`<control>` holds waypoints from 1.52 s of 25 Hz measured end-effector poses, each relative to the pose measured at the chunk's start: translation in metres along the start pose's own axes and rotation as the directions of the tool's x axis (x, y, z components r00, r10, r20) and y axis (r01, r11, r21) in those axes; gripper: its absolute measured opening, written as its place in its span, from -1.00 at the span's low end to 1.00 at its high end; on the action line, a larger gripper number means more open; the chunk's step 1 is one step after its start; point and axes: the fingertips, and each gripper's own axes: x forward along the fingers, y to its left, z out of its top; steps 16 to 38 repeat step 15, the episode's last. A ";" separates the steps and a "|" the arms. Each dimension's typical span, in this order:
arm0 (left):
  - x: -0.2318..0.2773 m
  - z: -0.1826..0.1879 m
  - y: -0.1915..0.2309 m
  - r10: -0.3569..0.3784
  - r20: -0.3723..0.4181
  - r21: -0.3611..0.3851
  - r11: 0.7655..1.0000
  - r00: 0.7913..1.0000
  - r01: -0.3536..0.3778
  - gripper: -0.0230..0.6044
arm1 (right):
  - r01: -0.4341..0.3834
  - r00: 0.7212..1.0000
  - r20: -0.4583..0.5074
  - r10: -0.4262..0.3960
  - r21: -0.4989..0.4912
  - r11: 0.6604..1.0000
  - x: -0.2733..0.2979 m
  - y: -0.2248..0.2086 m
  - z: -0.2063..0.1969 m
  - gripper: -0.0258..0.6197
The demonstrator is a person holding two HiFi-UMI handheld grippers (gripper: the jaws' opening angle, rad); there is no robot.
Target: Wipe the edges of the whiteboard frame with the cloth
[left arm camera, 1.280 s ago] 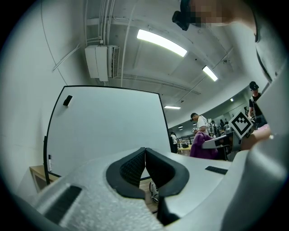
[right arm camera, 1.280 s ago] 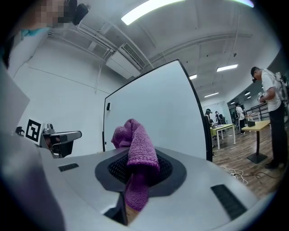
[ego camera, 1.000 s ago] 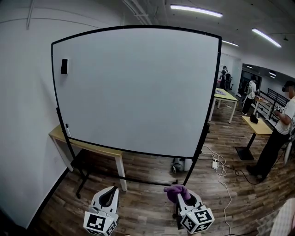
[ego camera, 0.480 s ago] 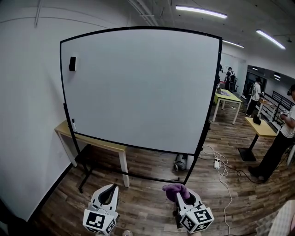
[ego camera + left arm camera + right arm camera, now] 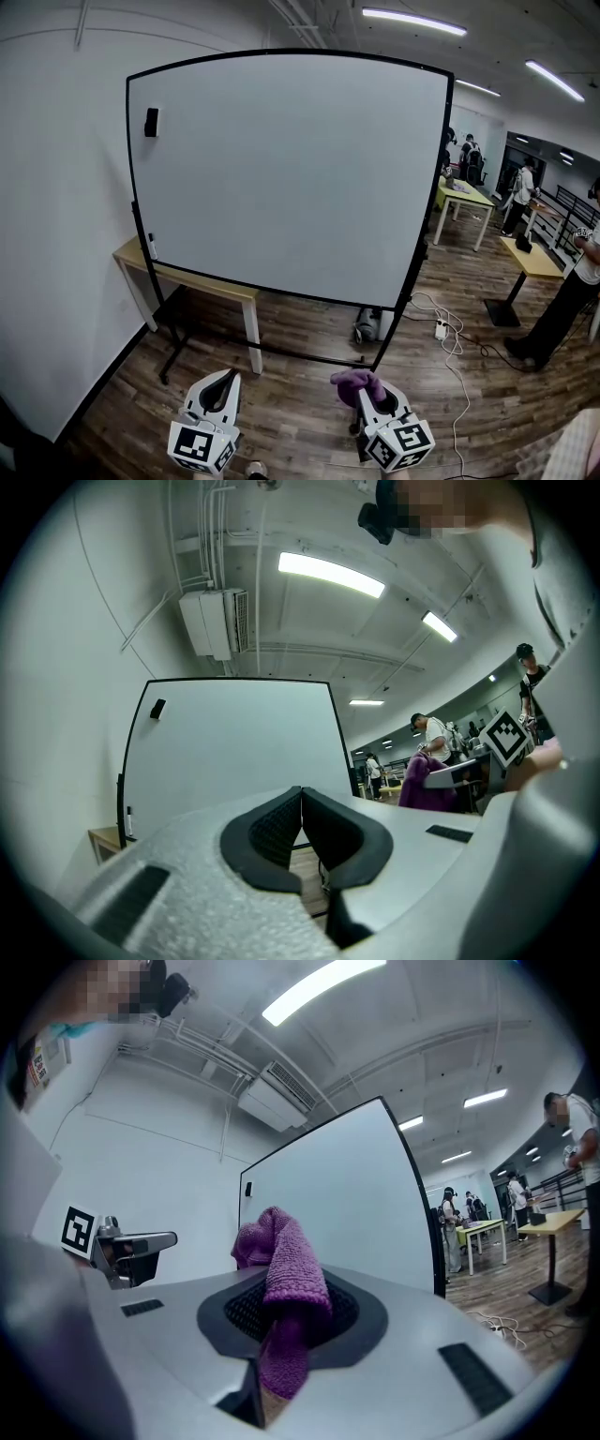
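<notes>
A large whiteboard (image 5: 291, 169) with a thin black frame (image 5: 139, 225) stands on a wheeled stand ahead of me. My right gripper (image 5: 361, 387) is low at the bottom centre, shut on a purple cloth (image 5: 354, 382) that bunches above its jaws; the cloth (image 5: 279, 1279) fills the right gripper view. My left gripper (image 5: 223, 384) is low at the bottom left, jaws closed together with nothing between them (image 5: 301, 829). Both grippers are well short of the board, below its lower edge.
A black eraser (image 5: 151, 121) sticks to the board's upper left. A wooden table (image 5: 187, 284) stands behind the board's lower left. Cables and a power strip (image 5: 439, 331) lie on the wood floor at the right. Several people stand by desks (image 5: 525, 255) at the far right.
The view has shifted so the whiteboard sits a little further right in the frame. Both grippers stay low, in nearly the same places, the cloth still held.
</notes>
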 end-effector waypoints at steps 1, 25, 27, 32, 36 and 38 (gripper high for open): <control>0.000 0.000 0.000 0.001 -0.001 0.000 1.000 1.000 -0.001 -0.87 | -0.001 1.000 0.000 0.001 0.002 1.000 0.000 0.000 0.000 -0.71; 0.006 -0.005 0.000 0.013 -0.011 -0.002 1.000 1.000 -0.013 -0.87 | -0.011 1.000 0.005 0.011 0.012 1.000 0.004 -0.005 -0.003 -0.71; 0.006 -0.005 0.000 0.013 -0.011 -0.002 1.000 1.000 -0.013 -0.87 | -0.011 1.000 0.005 0.011 0.012 1.000 0.004 -0.005 -0.003 -0.71; 0.006 -0.005 0.000 0.013 -0.011 -0.002 1.000 1.000 -0.013 -0.87 | -0.011 1.000 0.005 0.011 0.012 1.000 0.004 -0.005 -0.003 -0.71; 0.006 -0.005 0.000 0.013 -0.011 -0.002 1.000 1.000 -0.013 -0.87 | -0.011 1.000 0.005 0.011 0.012 1.000 0.004 -0.005 -0.003 -0.71; 0.006 -0.005 0.000 0.013 -0.011 -0.002 1.000 1.000 -0.013 -0.87 | -0.011 1.000 0.005 0.011 0.012 1.000 0.004 -0.005 -0.003 -0.71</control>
